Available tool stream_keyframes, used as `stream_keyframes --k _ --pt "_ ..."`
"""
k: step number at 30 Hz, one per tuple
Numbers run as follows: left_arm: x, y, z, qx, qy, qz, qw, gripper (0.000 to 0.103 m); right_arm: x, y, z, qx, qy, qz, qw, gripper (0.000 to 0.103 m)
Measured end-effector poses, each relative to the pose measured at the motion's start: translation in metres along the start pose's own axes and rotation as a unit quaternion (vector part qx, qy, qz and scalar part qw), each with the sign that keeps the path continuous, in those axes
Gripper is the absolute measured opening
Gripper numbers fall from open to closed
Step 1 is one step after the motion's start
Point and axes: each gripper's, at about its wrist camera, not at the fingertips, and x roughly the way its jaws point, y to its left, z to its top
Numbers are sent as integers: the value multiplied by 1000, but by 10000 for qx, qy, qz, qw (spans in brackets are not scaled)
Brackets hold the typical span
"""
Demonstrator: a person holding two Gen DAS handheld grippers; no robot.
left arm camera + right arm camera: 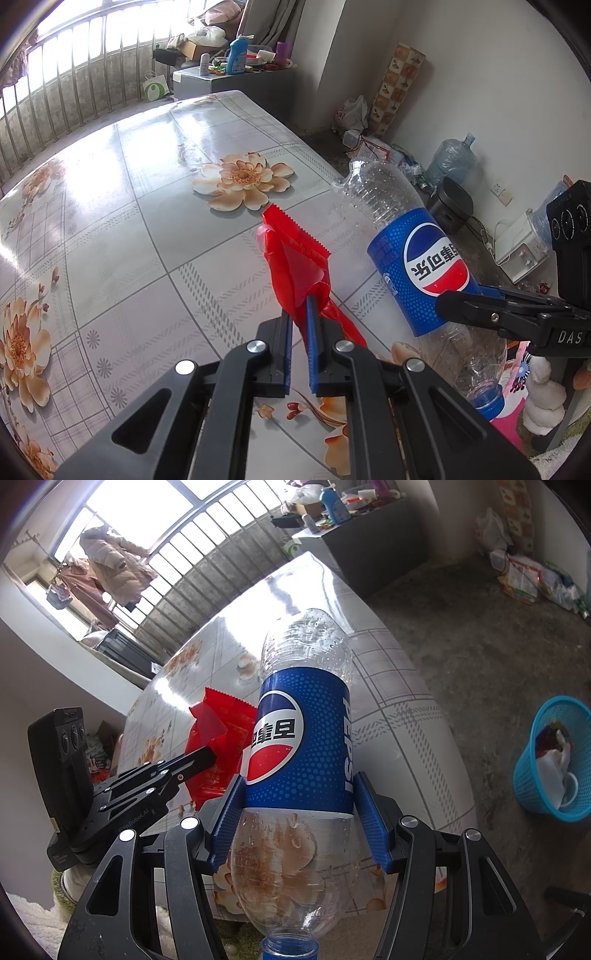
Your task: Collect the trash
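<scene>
The empty clear plastic cola bottle with a blue label (pixel 303 746) sits cap-down, clamped at the label between the right tool's (pixel 299 812) ribbed blue pads, above the glossy flower-patterned desk (pixel 147 184). Smooth and round, it may slip or crumple. The left tool (pixel 299 325) pinches a crinkly red plastic wrapper (pixel 295 258); thin film could tear free before reaching the blue mesh basket (pixel 528 775) on the floor.

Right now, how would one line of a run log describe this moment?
left gripper: shut on red wrapper | right gripper: shut on Pepsi bottle | blue basket: on floor, holds trash
</scene>
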Motion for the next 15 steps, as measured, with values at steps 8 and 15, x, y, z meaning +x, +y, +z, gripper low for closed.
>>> stream_keyframes --k 8,15 --pt "-4 -3 2 8 -111 2 9999 7 -7 3 -3 8 -77 12 10000 56" --pt "-10 -19 14 125 -241 -202 9994 7 -33 -13 -8 238 -400 107 9989 56"
